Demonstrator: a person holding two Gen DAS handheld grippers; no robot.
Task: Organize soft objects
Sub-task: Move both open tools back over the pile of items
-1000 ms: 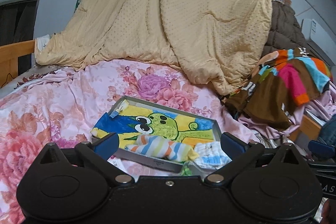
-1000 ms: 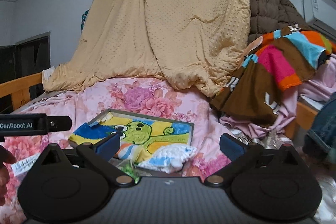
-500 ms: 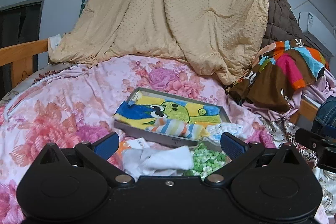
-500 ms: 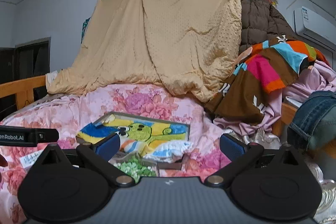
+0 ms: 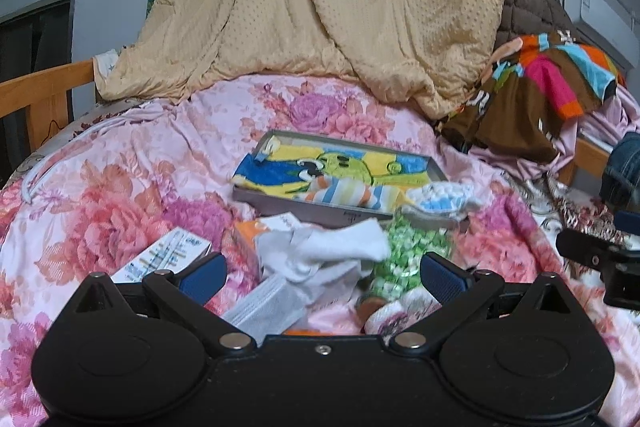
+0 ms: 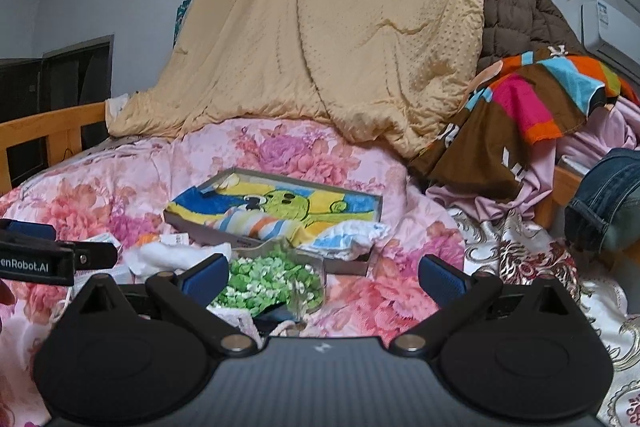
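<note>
A shallow grey tray (image 5: 280, 202) lies on the floral bedspread (image 5: 120, 187), lined with a yellow-and-blue cartoon towel (image 5: 360, 163); a rolled cloth striped orange, blue and white (image 5: 348, 193) rests along its near edge, and a white-and-blue knitted cloth (image 5: 440, 197) spills over its near right corner. Just in front of the tray sit a crumpled white cloth (image 5: 332, 247) and a clear bag of green and white pieces (image 6: 268, 279). Only the left wrist view shows the folded mesh fabric (image 5: 268, 311) and a small printed box (image 5: 164, 259) nearest the camera; only the right wrist view shows the jeans (image 6: 608, 203) at the far right in full. The left tongs (image 5: 322, 273) stand wide apart over the white cloth, gripping nothing; the right tongs (image 6: 324, 275) are likewise spread wide and empty, above the green bag.
</note>
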